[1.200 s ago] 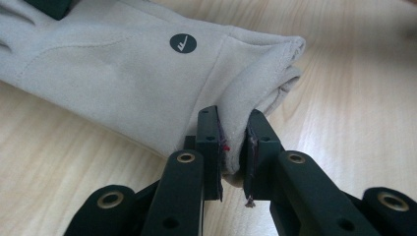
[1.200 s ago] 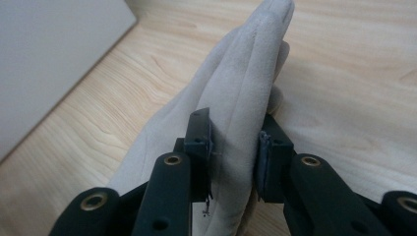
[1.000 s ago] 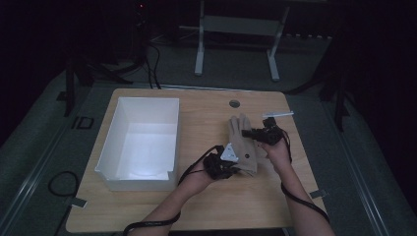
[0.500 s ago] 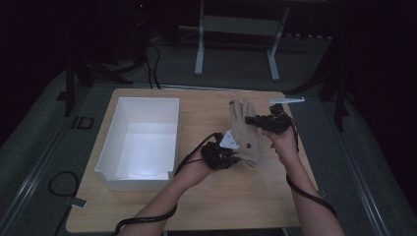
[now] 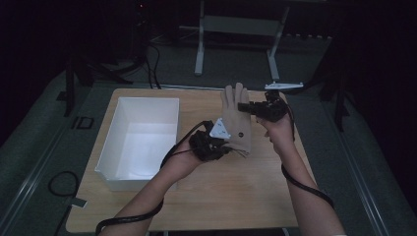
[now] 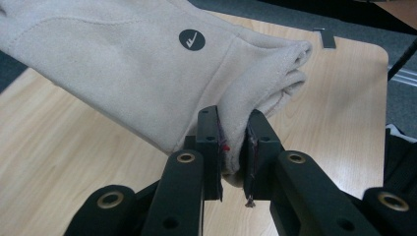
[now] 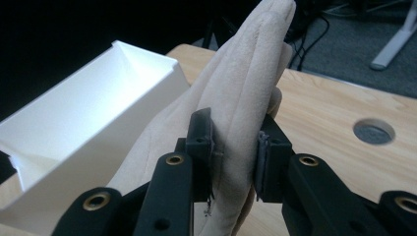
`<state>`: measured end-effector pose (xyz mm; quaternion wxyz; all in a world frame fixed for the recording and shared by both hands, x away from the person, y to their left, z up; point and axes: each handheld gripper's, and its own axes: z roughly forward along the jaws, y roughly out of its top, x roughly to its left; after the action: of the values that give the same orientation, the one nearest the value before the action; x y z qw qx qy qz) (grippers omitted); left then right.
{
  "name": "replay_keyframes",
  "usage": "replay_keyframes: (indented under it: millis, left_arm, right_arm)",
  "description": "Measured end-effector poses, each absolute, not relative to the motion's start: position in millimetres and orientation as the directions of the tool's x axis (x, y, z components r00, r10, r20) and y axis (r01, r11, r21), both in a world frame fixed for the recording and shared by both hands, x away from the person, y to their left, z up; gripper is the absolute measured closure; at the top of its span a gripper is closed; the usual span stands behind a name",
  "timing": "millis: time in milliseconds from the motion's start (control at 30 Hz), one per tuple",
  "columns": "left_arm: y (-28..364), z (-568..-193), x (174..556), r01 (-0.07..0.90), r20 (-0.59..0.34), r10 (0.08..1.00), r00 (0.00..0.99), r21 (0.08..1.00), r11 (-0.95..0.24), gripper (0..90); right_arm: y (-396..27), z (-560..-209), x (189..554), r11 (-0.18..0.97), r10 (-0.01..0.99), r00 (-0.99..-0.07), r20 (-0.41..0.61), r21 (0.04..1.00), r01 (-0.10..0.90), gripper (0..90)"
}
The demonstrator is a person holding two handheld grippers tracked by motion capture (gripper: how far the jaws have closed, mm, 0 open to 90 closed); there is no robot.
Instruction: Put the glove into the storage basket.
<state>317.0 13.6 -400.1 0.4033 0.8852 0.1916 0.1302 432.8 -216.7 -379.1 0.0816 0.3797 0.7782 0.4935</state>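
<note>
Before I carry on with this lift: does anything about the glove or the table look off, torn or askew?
Nothing stands out. The beige glove hangs intact between the left gripper, shut on its cuff, and the right gripper, shut on its fingers. The white bin sits squarely on the table.

Beige suede glove (image 5: pixel 236 123) with round black logo, held above the table.

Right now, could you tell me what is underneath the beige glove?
The glove hangs in the air, pinched at the cuff by the left gripper and at the fingers by the right gripper. Below it lies bare wooden table; the patch directly behind the glove is hidden.
</note>
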Motion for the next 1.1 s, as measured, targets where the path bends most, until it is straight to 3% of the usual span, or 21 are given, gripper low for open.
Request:
replay_keyframes:
  millis: [1100]
  left_arm:
    - [117, -378, 290, 0.307, 0.083, 0.538, 0.839, 0.745, -0.593, 80.3]
  right_arm:
    - [-101, -354, 430, 0.271, 0.556, -0.791, 0.254, 0.845, 0.461, 73.1]
